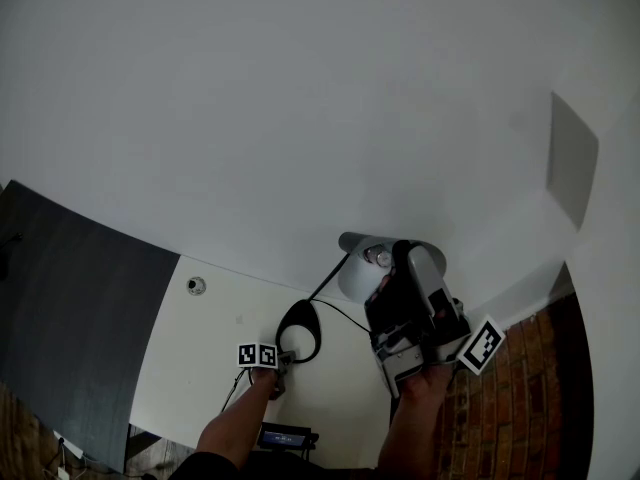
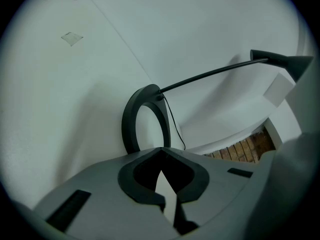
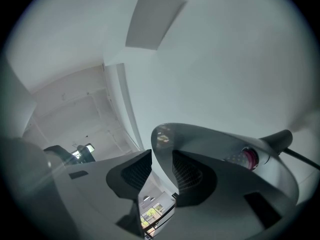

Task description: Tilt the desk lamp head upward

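Note:
The desk lamp's white shade (image 1: 358, 273) hangs over the white table (image 1: 215, 338), its bulb (image 1: 378, 256) showing. A thin black stem (image 1: 328, 278) runs down to the black ring base (image 1: 300, 333). My right gripper (image 1: 402, 253) is shut on the shade's rim. In the right gripper view that rim (image 3: 162, 139) passes between the two ribbed pads of the right gripper (image 3: 161, 166), with the bulb (image 3: 247, 156) inside. My left gripper (image 1: 283, 360) rests at the ring base, shut with nothing in it. From the left gripper (image 2: 161, 151) the ring base (image 2: 131, 124) lies just ahead, and the stem (image 2: 210, 74) rises to the shade (image 2: 290, 61).
A black cord (image 1: 345, 313) trails from the base across the table. A round grommet (image 1: 196, 286) sits in the tabletop at the left. A dark panel (image 1: 70, 308) borders the table's left side. Brick flooring (image 1: 505, 398) lies beyond its right edge. White wall fills the view above.

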`<state>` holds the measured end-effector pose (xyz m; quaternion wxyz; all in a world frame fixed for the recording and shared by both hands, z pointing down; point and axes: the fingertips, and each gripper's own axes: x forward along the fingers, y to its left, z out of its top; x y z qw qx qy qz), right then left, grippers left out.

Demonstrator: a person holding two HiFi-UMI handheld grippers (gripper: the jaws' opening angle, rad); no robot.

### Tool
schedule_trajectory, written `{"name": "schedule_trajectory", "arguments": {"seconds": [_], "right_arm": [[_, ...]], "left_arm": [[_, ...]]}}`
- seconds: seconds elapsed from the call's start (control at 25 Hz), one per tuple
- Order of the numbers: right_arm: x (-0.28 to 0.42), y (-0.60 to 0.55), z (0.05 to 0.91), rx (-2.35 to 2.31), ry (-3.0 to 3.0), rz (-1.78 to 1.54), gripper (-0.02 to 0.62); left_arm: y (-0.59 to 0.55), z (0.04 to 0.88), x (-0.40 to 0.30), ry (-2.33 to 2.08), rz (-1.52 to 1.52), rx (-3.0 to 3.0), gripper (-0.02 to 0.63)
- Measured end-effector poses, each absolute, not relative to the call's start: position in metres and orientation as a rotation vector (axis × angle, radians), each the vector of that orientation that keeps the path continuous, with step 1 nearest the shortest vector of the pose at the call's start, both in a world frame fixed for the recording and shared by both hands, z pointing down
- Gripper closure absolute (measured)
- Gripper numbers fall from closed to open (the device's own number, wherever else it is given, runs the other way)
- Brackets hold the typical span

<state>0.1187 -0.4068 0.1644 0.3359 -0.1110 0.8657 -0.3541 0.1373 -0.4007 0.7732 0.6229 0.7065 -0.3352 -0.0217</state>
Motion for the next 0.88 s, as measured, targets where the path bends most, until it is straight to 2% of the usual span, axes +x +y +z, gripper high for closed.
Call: {"name": "schedule_trajectory", "arguments": {"seconds": [0.88], "right_arm": [[0.1190, -0.4079, 0.1636, -0.368, 2.225, -0.914, 0.459]], "left_arm": [[-0.4010, 0.7717, 0.1340, -0.765, -0.021, 1.625, 0.594]]}}
